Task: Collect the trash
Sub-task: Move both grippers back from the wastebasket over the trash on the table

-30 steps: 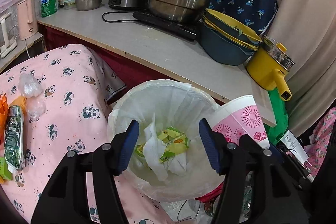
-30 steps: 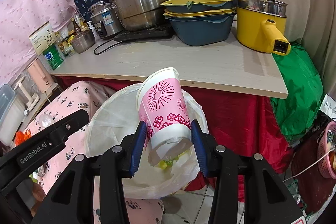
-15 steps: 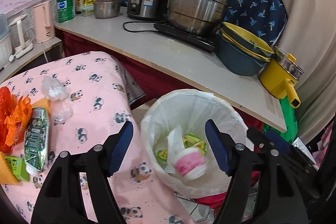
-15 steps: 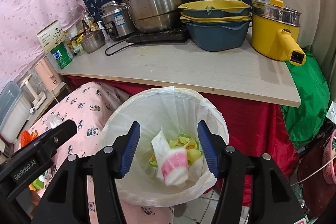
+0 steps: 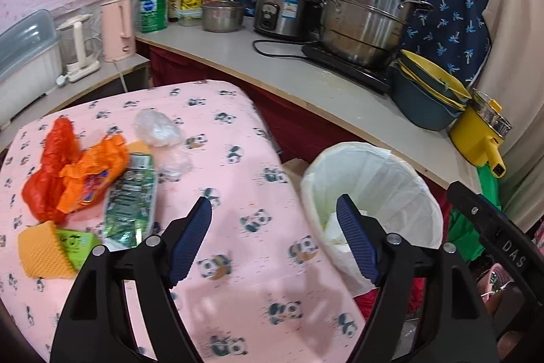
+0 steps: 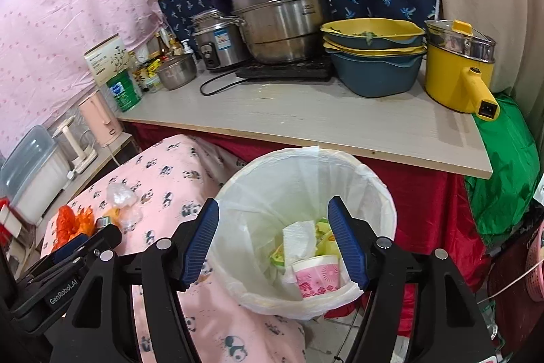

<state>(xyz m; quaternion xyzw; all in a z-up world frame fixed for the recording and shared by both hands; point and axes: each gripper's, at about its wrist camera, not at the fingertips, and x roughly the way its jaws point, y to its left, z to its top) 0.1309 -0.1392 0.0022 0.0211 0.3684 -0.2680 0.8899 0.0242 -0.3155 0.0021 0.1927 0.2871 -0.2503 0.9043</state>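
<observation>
Hovering over the bin (image 6: pixel 306 227), the right gripper (image 6: pixel 273 240) had its jaws wide apart and held nothing; the pink cup (image 6: pixel 318 274) lay inside the liner among paper and wrappers. By my reading, one drop was done. The left gripper (image 5: pixel 277 242), equally spread and empty, pointed across the panda-print table (image 5: pixel 238 261). Next it must reach the orange wrappers (image 5: pixel 71 172), green packet (image 5: pixel 131 203) and clear plastic (image 5: pixel 158 128) near the table's left edge. Nothing blocked them.

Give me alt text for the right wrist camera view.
The open right gripper hovers over a white-lined trash bin holding a pink paper cup, a tissue and yellow-green wrappers. Left of it, a pink panda tablecloth carries more trash.
</observation>
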